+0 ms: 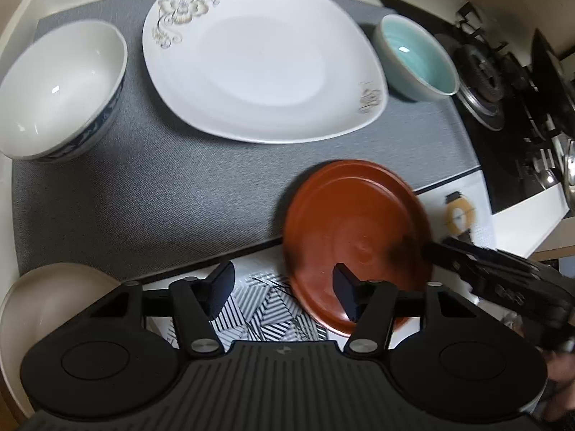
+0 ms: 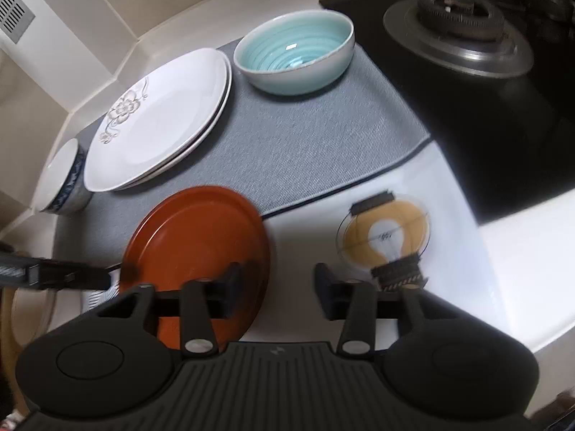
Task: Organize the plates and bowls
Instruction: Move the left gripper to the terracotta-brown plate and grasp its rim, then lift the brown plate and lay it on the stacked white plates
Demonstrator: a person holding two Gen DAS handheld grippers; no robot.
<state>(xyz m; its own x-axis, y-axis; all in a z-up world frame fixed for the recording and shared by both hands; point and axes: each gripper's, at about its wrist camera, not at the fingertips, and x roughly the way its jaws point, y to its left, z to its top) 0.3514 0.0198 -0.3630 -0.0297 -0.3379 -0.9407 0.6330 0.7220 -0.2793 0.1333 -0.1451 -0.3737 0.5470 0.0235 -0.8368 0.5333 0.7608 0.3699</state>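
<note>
Two grippers spread wide, red plate [image 2: 196, 251] between them.
Left gripper [image 1: 282, 292] and right gripper [image 2: 276, 292] hold nothing; the plate lies half on the grey mat [image 2: 305, 136], near the counter's front edge. Looks light, stiff, slick — I'd pinch its rim.

A cream table [image 2: 521, 251] runs into a corner of pale walls [image 2: 118, 18], where a grey vent grille [image 2: 14, 18] sits. A grey mat [image 1: 143, 186] and a white printed cloth [image 2: 449, 215] cover it. A black gas hob [image 2: 467, 72] with a burner [image 2: 456, 18] lies beside them.
</note>
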